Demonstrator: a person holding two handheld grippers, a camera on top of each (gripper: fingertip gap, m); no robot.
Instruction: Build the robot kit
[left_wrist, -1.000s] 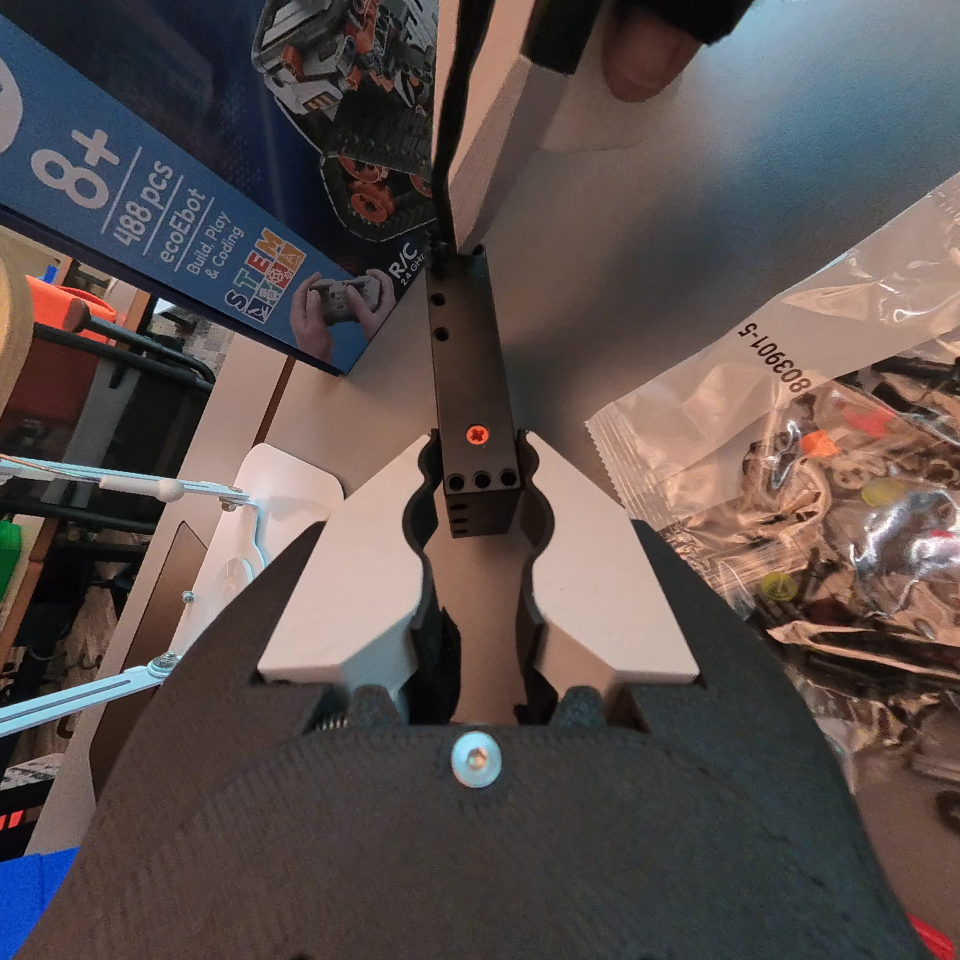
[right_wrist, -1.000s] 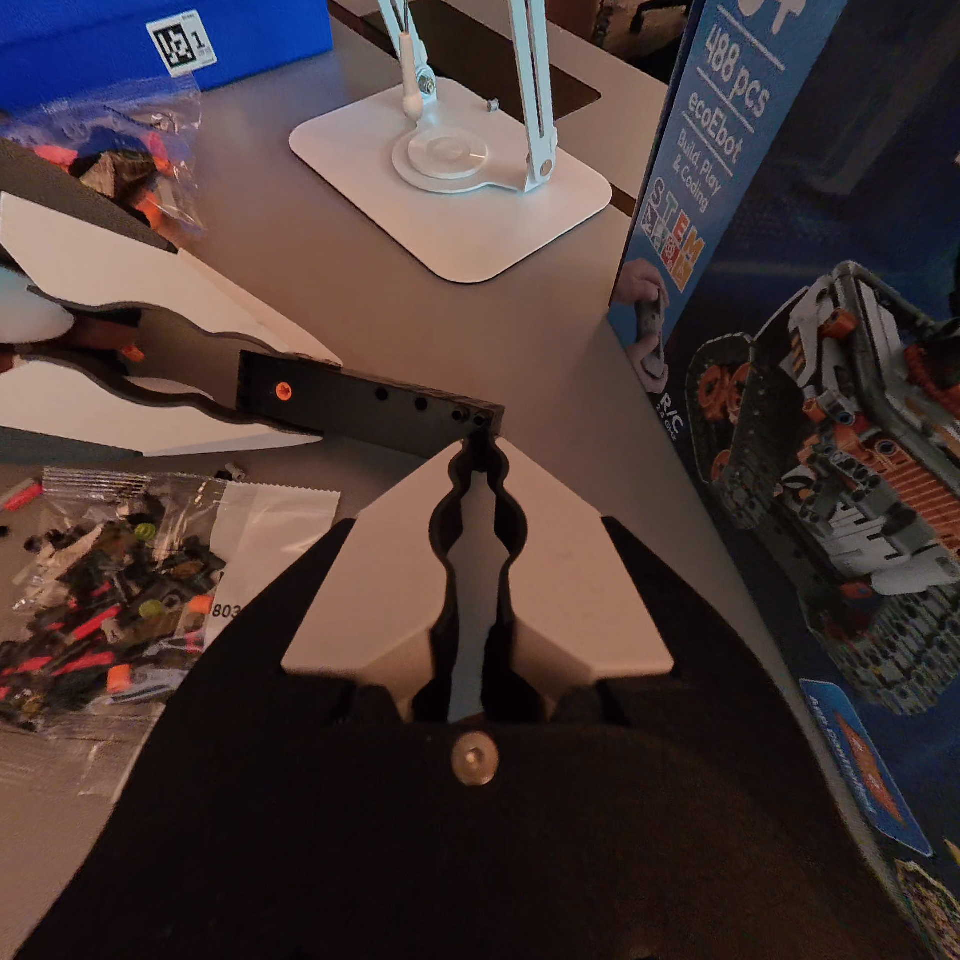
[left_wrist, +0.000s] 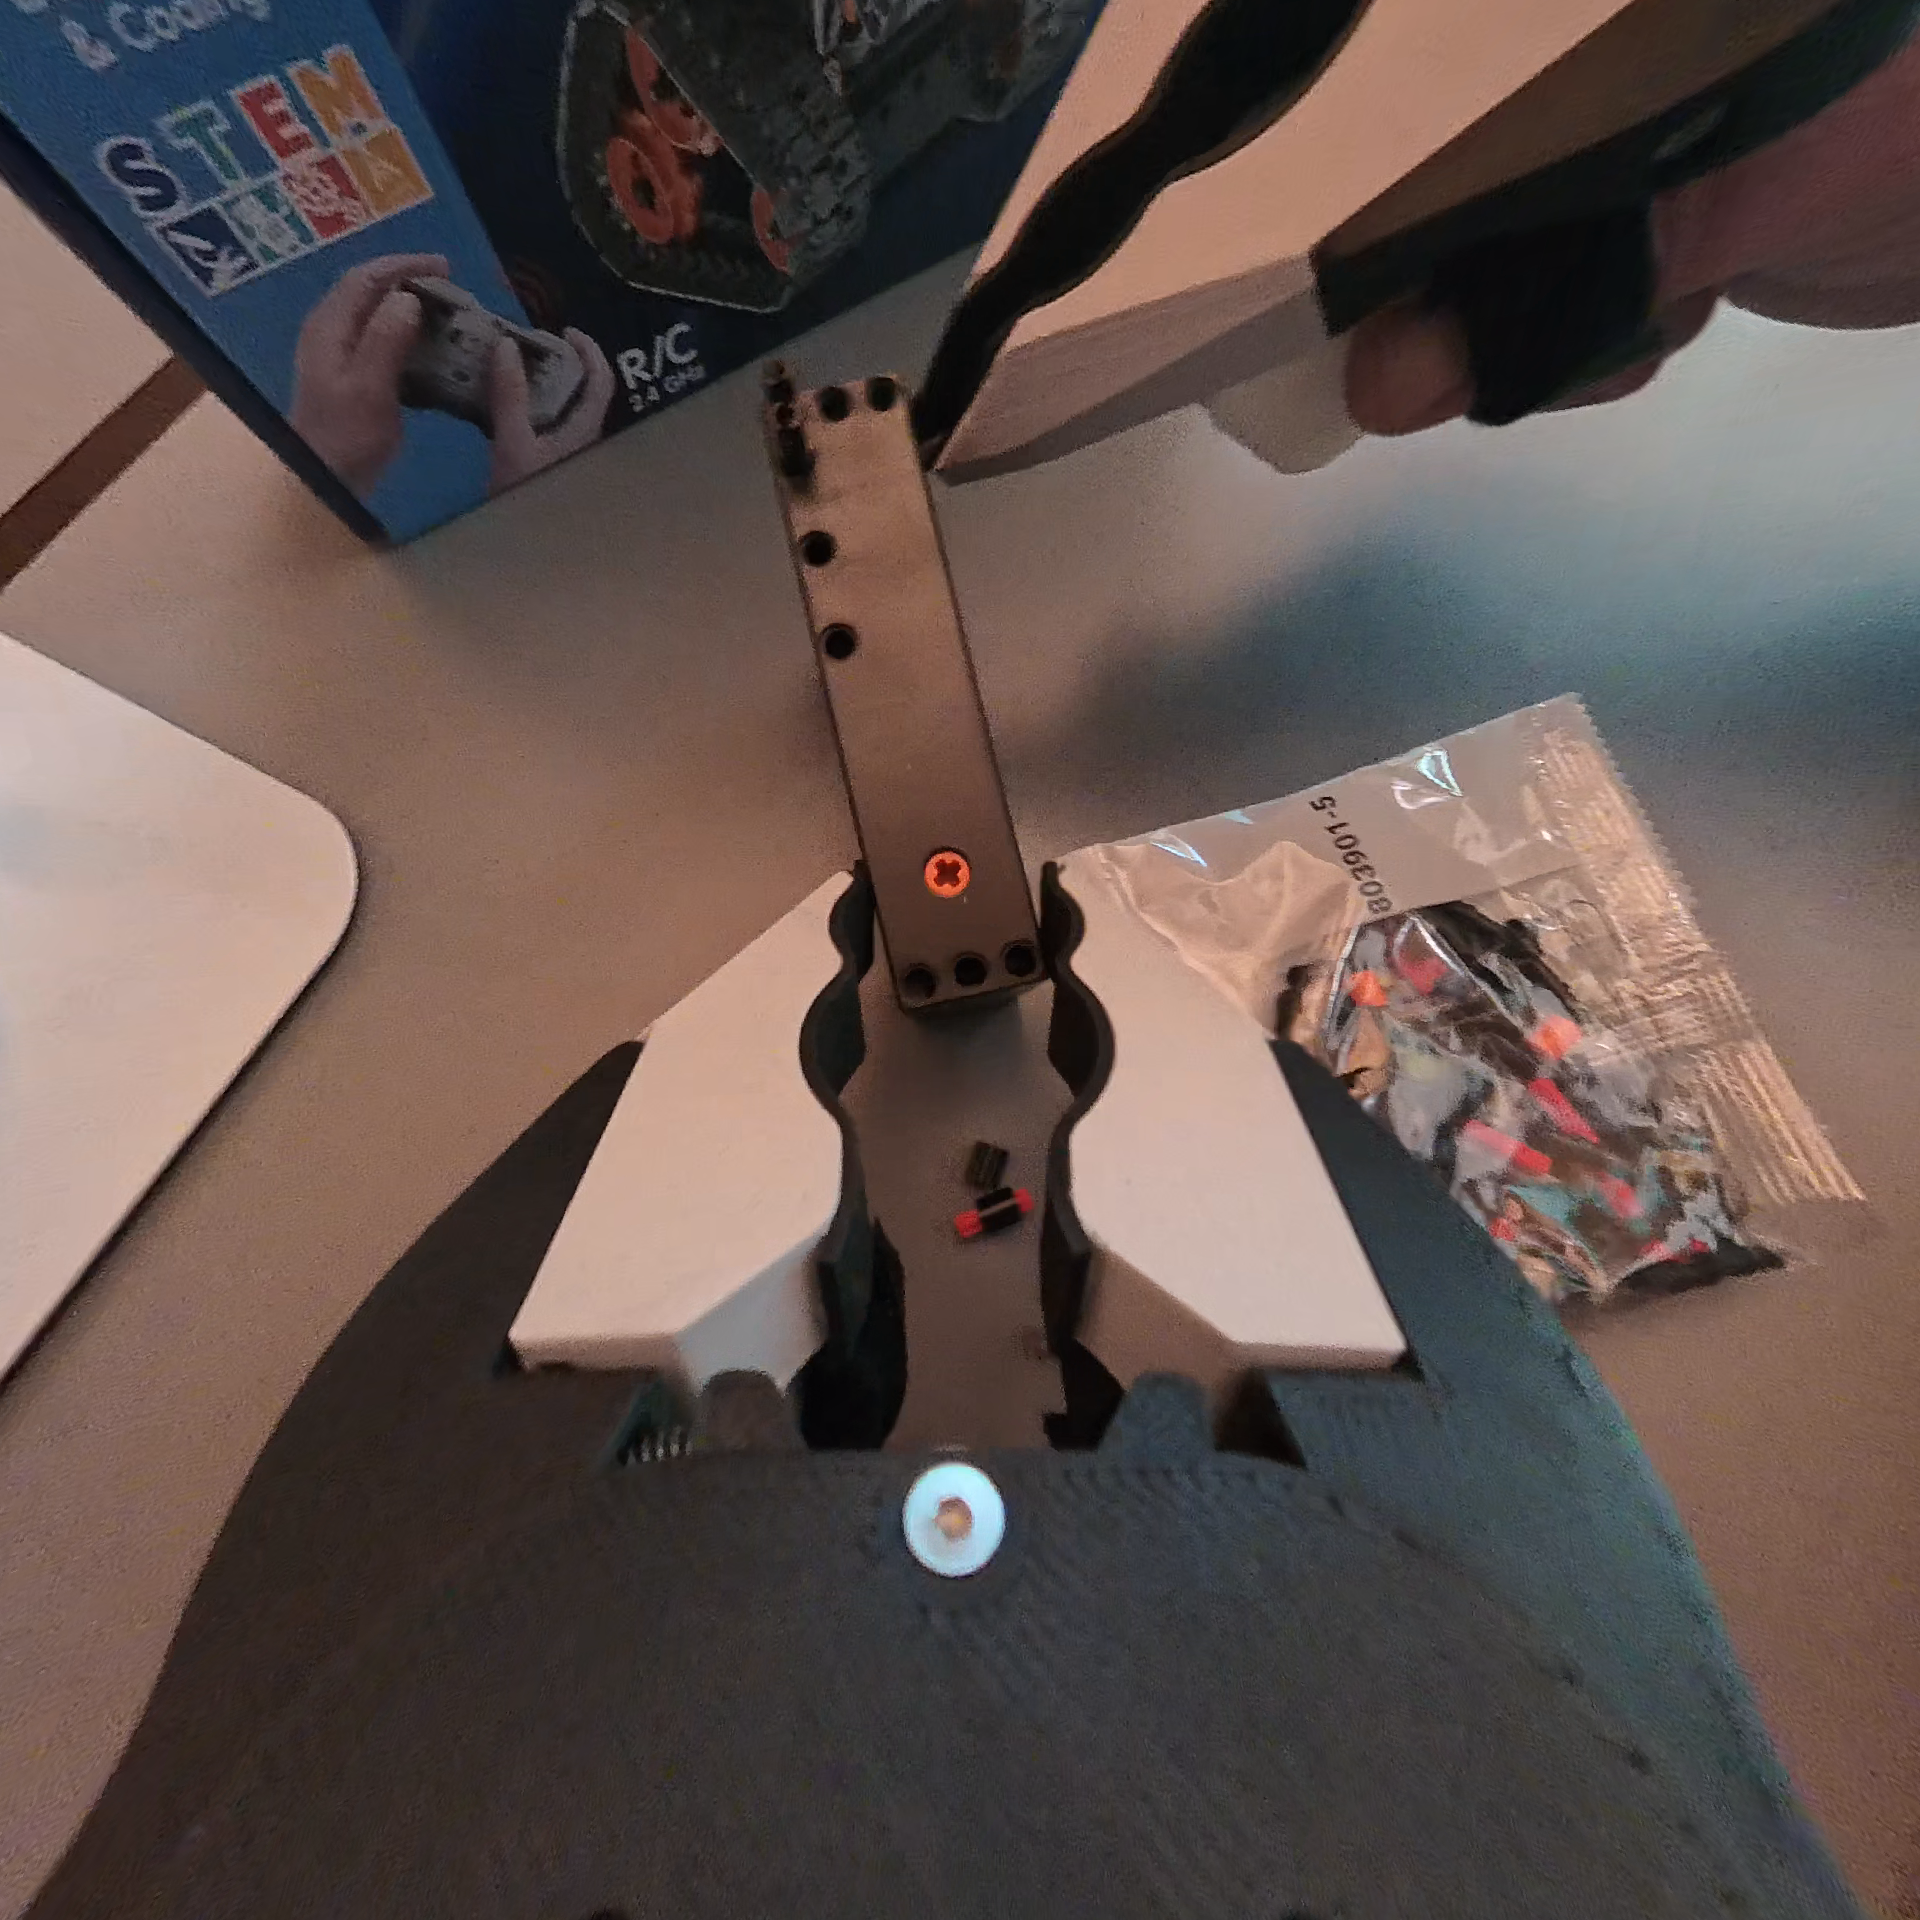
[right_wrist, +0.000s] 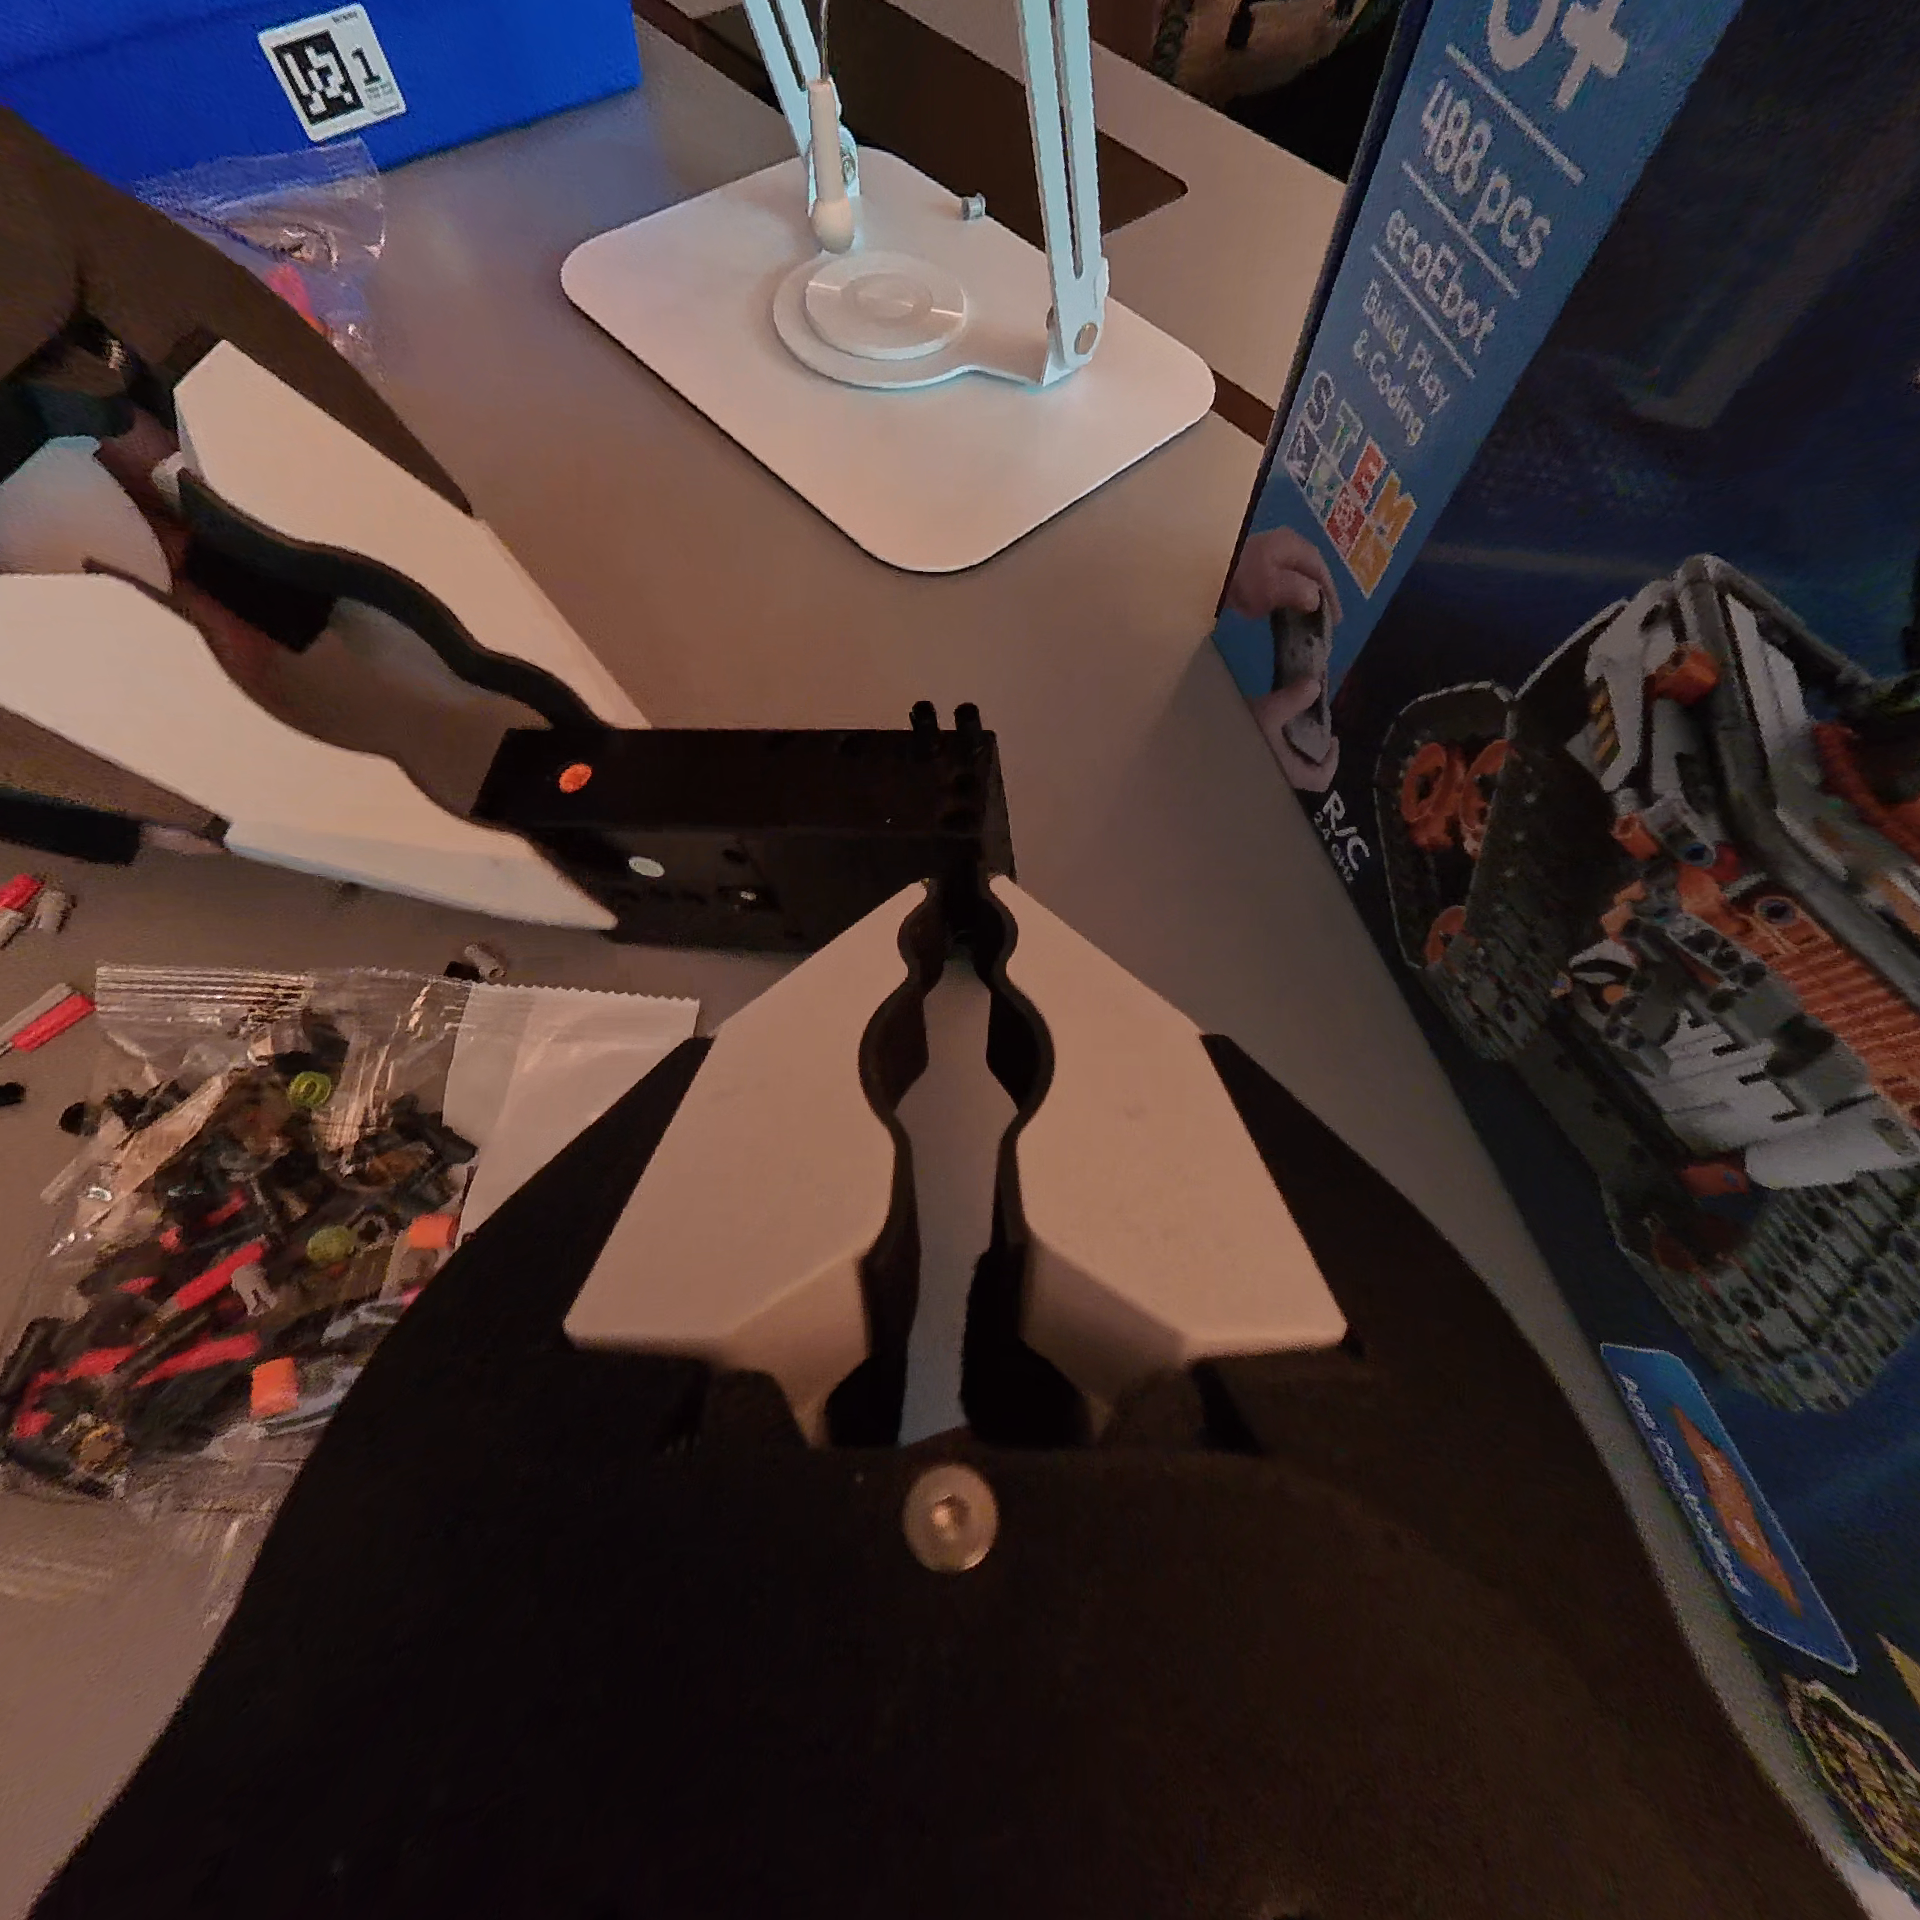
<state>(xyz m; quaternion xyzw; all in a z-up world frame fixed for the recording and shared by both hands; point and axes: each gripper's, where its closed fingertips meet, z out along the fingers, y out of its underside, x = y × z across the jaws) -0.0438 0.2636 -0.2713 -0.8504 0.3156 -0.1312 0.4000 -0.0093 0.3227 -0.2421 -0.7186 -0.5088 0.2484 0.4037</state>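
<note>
My left gripper (left_wrist: 954, 883) is shut on the near end of a long black block (left_wrist: 904, 675) with round holes and an orange cross pin. The block points away over the grey table (left_wrist: 520, 675). Short black pins (left_wrist: 781, 426) stick out at its far end. In the right wrist view the block (right_wrist: 748, 821) lies crosswise, with the left gripper (right_wrist: 540, 790) on its left end. My right gripper (right_wrist: 961, 896) is shut, with its tips against the block's right end. I cannot tell whether a small piece sits between its tips. It also shows in the left wrist view (left_wrist: 930, 442).
A clear bag of small parts (left_wrist: 1507, 1060) (right_wrist: 239, 1195) lies beside the grippers. Loose small pins (left_wrist: 994, 1210) lie on the table. A blue toy box (right_wrist: 1558, 727) (left_wrist: 364, 260) stands close by. A white lamp base (right_wrist: 904, 416) and a blue bin (right_wrist: 208, 73) stand farther back. About 8 cm separates my left fingertips from my right.
The left gripper has tilted, so the block now shows more of its top face. The right gripper has shifted to the block's far right corner. Both grips are unchanged.
</note>
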